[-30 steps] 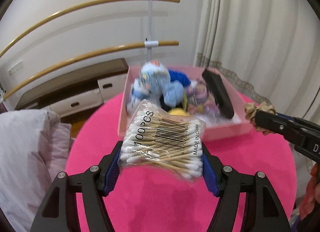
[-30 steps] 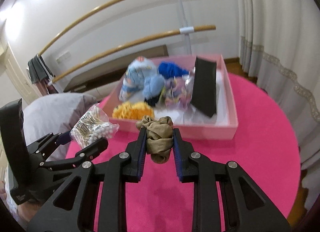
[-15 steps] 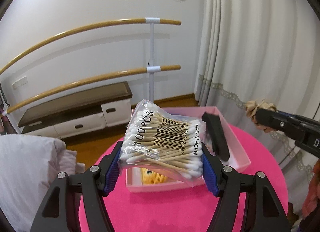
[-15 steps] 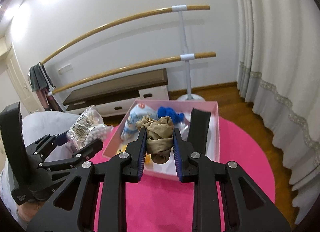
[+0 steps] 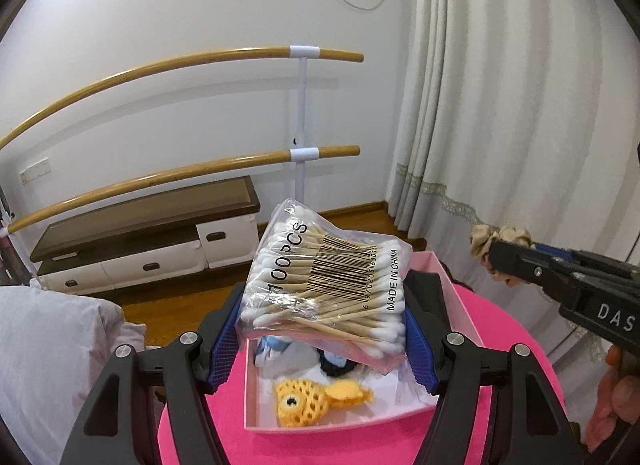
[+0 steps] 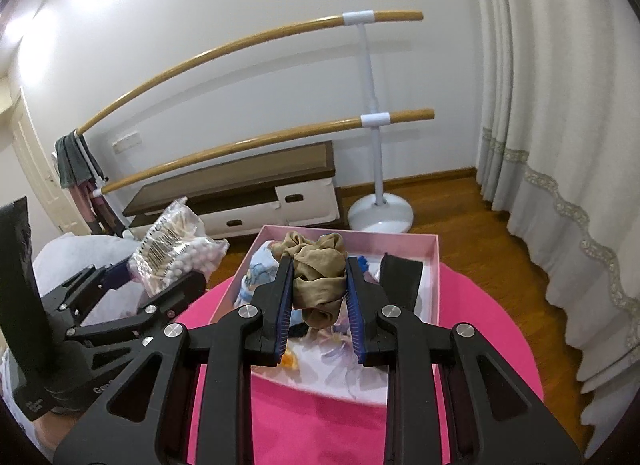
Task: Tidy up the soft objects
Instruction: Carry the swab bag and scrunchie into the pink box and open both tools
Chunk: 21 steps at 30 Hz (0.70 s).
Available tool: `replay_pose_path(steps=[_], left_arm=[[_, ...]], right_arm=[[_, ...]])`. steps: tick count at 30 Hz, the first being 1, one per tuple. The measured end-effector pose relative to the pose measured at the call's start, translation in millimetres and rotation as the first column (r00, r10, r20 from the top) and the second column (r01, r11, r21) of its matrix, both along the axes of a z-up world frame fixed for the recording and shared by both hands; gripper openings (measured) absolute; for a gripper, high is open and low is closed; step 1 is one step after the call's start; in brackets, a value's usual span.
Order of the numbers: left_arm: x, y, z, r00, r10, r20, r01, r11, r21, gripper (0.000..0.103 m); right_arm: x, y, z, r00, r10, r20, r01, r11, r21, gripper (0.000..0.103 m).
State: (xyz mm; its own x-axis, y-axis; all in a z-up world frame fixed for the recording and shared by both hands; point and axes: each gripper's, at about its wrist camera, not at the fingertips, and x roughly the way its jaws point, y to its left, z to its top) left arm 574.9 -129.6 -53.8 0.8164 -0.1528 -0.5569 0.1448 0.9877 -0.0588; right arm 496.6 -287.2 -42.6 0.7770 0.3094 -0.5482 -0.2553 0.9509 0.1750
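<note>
Fig.: Two-gripper carry phase, both loads held above pink box.

L gripper (image 5: 324, 329): jaws clamped on a clear bag of cotton swabs (image 5: 326, 289) ("100 PCS", barcode up), held by its two short ends, bag bowed slightly, clear of the box below. R gripper (image 6: 318, 297): jaws narrow, pinching a tan satin scrunchie (image 6: 318, 277) at mid-loop; folds spill above and below the pads.

Pink box (image 6: 434, 269) sits on a round pink table (image 6: 492, 341). Contents visible: yellow crocheted fish (image 5: 308, 401) near front wall, pale-blue soft toy (image 6: 256, 277), blue item partly hidden, black flat object (image 6: 402, 277) leaning at R side; other items too obscured to name.

Step (judged): transport w/ both items lifted, approx. over or just short of the box; neither is released. Whether they go in or come out cannot be told from the frames; given the task, deposit seems likelier.

Next move calls for: lower each load into a free patch of box floor, swab bag kept level so it lies flat, then open jaws. Scrunchie needs little care; it may cling to the pads on release.
</note>
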Motion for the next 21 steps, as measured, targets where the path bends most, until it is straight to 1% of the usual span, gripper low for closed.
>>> replay_pose_path(steps=[5,10,15,21], left_arm=[[18,0,-4,1.0,-0.001,-0.012,0.001,1.0,-0.007,0.066],[34,-4,-13,0.999,-0.005,-0.035,0.005,1.0,-0.009,0.066],[55,-6,-20,0.997,-0.004,-0.073,0.003,1.0,-0.009,0.067],[68,-10,-33,0.991,-0.006,-0.131,0.007,1.0,0.011,0.068]], right_arm=[[15,0,-3,1.0,-0.001,-0.018,0.001,1.0,-0.008,0.023],[28,0,-13,0.999,-0.001,-0.046,0.0,1.0,-0.012,0.023],[40,0,-25,0.997,0.002,-0.082,-0.003,1.0,-0.014,0.023],[55,0,-43,0.991,0.005,-0.133,-0.006,1.0,-0.012,0.025]])
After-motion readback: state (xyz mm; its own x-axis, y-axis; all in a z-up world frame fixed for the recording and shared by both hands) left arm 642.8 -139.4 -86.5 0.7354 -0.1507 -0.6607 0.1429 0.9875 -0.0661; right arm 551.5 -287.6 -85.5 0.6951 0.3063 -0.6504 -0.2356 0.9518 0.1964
